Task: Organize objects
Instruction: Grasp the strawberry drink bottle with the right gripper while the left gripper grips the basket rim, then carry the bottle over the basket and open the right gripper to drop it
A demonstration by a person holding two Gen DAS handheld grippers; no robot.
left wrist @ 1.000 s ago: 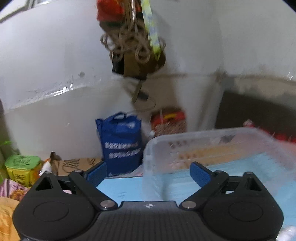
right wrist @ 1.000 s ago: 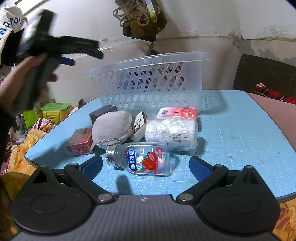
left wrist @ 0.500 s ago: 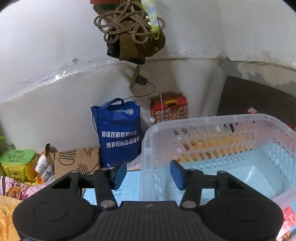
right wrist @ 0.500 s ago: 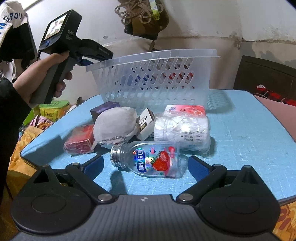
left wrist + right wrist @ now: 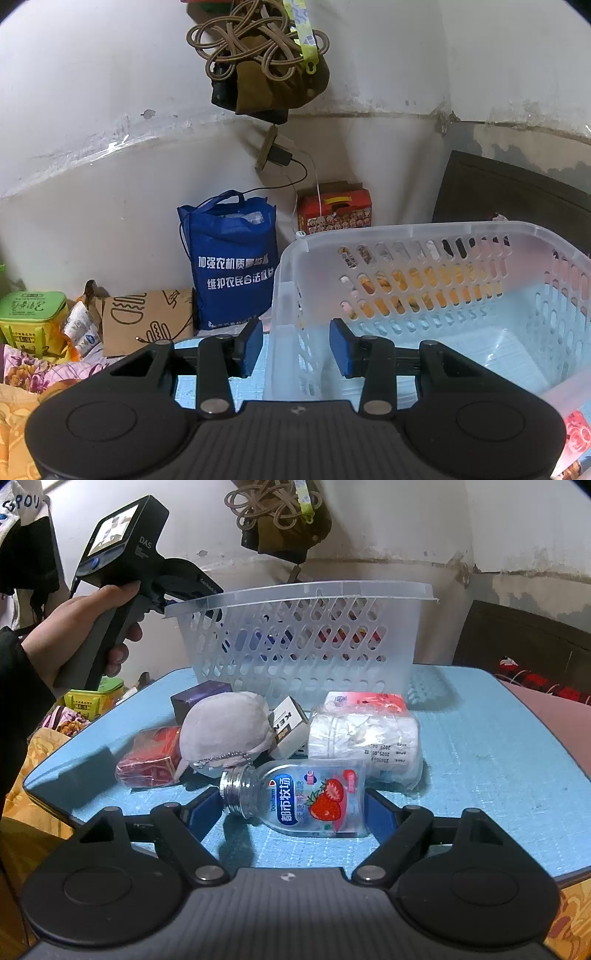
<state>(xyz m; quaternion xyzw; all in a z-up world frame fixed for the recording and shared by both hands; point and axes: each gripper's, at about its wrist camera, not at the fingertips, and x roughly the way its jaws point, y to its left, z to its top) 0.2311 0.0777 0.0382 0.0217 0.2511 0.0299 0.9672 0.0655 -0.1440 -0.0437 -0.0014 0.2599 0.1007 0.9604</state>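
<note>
- The left gripper (image 5: 295, 343), low in the centre of the left wrist view, has just been closing; its blue pads (image 5: 252, 345) stand either side of the near corner wall of the clear plastic basket (image 5: 424, 236), with a gap visible on both sides, so they are not yet pressing on it.
- The basket fills the right half of that view, its perforated walls rising from the blue table (image 5: 491, 760); nothing shows inside it.
- In the right wrist view, a hand (image 5: 79, 627) at the upper left wraps the left tool's pistol handle, the tool angled down toward the basket's left rim corner.
- The right gripper (image 5: 291, 812), at the bottom centre of its own view, has also just been closing, but its jaws stand wide; the strawberry drink bottle (image 5: 299, 797) lies on its side between the pads, silver cap to the left, and whether the pads touch it cannot be told.
- Just behind the bottle lie a grey plush pouch (image 5: 225, 723), a red packet (image 5: 151, 757), a purple box (image 5: 195, 701), a small white box (image 5: 290, 723), a wrapped white roll (image 5: 364, 738) and a pink pack (image 5: 365, 701), with the basket behind them.
</note>
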